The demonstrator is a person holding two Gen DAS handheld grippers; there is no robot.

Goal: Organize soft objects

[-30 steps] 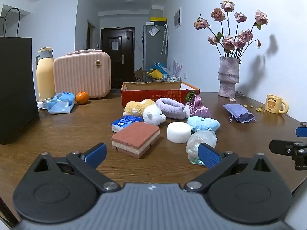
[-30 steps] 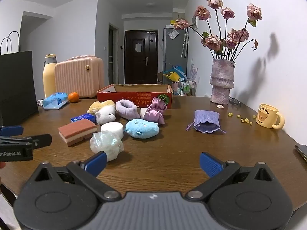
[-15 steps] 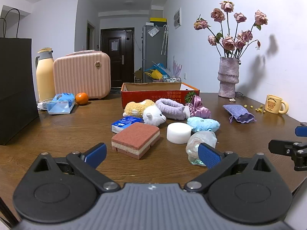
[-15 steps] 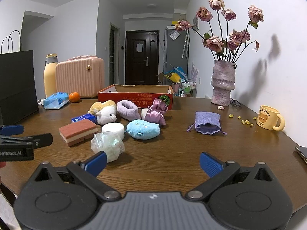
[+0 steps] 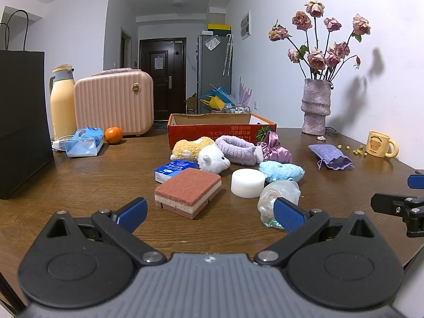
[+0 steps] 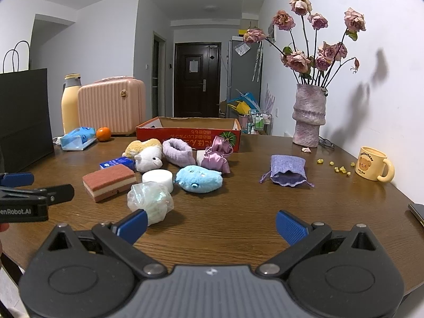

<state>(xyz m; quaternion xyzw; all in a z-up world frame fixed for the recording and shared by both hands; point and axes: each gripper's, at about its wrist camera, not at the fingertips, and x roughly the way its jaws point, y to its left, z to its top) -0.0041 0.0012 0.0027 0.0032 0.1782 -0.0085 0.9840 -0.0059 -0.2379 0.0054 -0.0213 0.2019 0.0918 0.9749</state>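
Note:
Soft things lie in a cluster mid-table before an open red box (image 5: 222, 131) (image 6: 188, 133): a brown layered sponge (image 5: 189, 194) (image 6: 108, 181), a white round puff (image 5: 247, 182), a clear crinkly ball (image 5: 278, 196) (image 6: 149, 201), a blue plush (image 5: 281, 172) (image 6: 198, 179), a white and yellow plush (image 5: 201, 153), a purple headband (image 5: 235, 148), a satin pouch (image 6: 216, 156). A purple drawstring bag (image 6: 287, 169) lies apart to the right. My left gripper (image 5: 209, 216) is open and empty, just short of the sponge. My right gripper (image 6: 210, 226) is open and empty, near the crinkly ball.
A black paper bag (image 5: 23, 122), a yellow flask (image 5: 62, 100), a pink case (image 5: 114, 106), a tissue pack (image 5: 82, 143) and an orange (image 5: 113, 135) stand at the left. A flower vase (image 6: 308, 118) and a bear mug (image 6: 373, 167) stand at the right.
Both grippers have edged slightly forward toward the cluster. Nothing on the table has moved.

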